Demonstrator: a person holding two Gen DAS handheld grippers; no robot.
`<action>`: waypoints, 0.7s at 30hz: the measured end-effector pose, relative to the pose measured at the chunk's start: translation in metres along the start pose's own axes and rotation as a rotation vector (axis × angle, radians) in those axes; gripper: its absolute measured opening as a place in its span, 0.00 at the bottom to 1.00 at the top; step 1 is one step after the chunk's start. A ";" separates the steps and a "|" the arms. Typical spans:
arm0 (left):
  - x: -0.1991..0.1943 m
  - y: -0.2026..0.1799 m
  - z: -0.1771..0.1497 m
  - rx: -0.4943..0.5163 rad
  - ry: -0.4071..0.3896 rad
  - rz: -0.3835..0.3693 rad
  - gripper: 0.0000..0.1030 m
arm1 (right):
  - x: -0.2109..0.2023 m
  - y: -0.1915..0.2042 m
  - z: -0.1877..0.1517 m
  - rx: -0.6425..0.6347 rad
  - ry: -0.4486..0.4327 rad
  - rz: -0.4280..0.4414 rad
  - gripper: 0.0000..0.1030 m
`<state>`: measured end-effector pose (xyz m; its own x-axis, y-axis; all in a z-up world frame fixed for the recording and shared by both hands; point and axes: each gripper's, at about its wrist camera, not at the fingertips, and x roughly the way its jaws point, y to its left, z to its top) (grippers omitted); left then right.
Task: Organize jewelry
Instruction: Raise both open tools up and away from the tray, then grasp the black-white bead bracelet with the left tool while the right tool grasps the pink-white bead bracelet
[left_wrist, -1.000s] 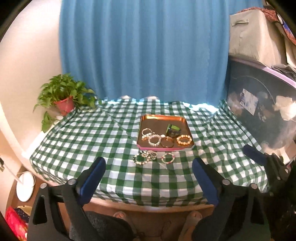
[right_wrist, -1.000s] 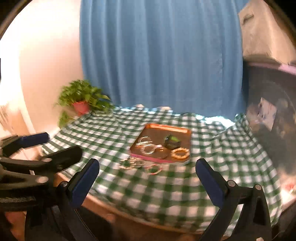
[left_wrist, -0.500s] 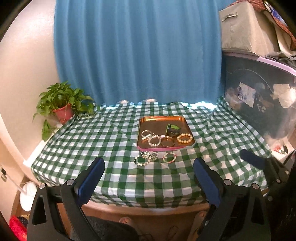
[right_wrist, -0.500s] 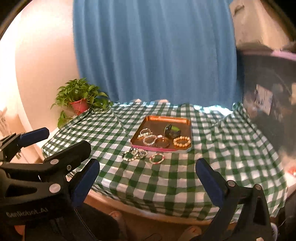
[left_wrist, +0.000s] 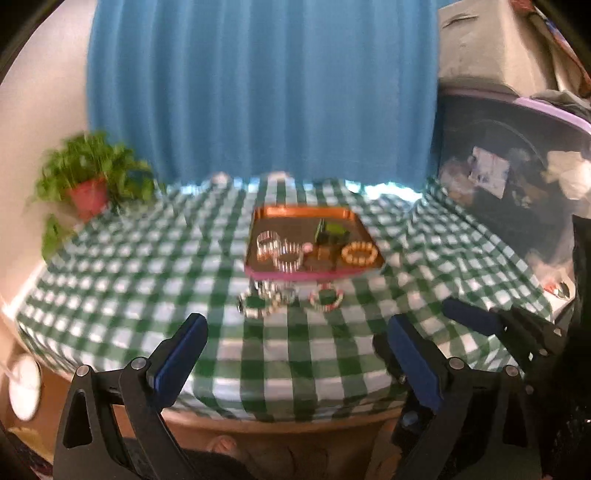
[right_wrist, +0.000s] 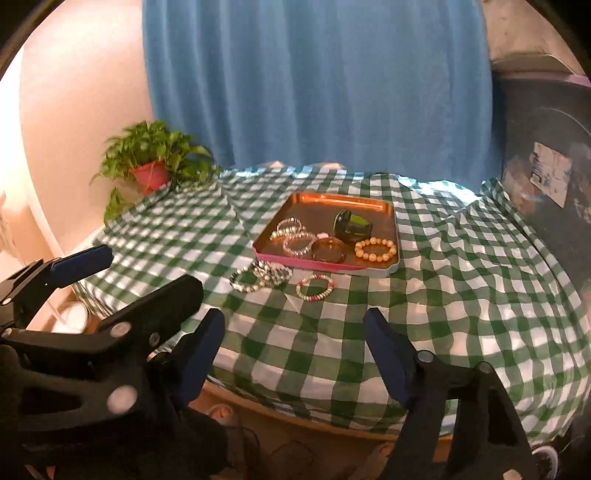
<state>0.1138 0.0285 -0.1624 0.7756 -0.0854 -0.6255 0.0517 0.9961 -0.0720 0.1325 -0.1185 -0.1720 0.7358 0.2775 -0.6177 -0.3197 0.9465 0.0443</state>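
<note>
Several bracelets already lay inside the copper tray (right_wrist: 384, 212) at the middle of the frame, beside a dark green case (right_wrist: 351, 223). Two loose pieces remained on the checked surface (right_wrist: 461, 280) just below it: a tangled beaded cluster (right_wrist: 260, 276) and a pink-green bracelet (right_wrist: 314, 287). Both tools hung low in frame, well short. Right tool (right_wrist: 293, 354) had just been narrowing, empty; left tool (left_wrist: 295, 358) stood apart, empty.

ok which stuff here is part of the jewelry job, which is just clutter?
Job:
- copper tray
- bracelets in tray
- loose bracelets on cloth

Clutter:
- potted plant
- blue curtain
- dark storage bin
</note>
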 end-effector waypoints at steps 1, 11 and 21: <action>0.007 0.003 -0.002 -0.014 0.025 0.001 0.96 | 0.009 0.001 -0.003 -0.009 0.009 -0.015 0.65; 0.071 0.038 -0.005 0.030 0.074 0.050 0.96 | 0.074 -0.007 -0.018 0.016 0.094 0.059 0.58; 0.174 0.080 0.020 0.011 0.187 -0.028 0.83 | 0.143 -0.043 0.024 0.012 0.073 0.138 0.57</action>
<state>0.2651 0.0935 -0.2612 0.6432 -0.1153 -0.7570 0.0798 0.9933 -0.0835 0.2661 -0.1149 -0.2431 0.6399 0.3925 -0.6606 -0.4074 0.9022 0.1414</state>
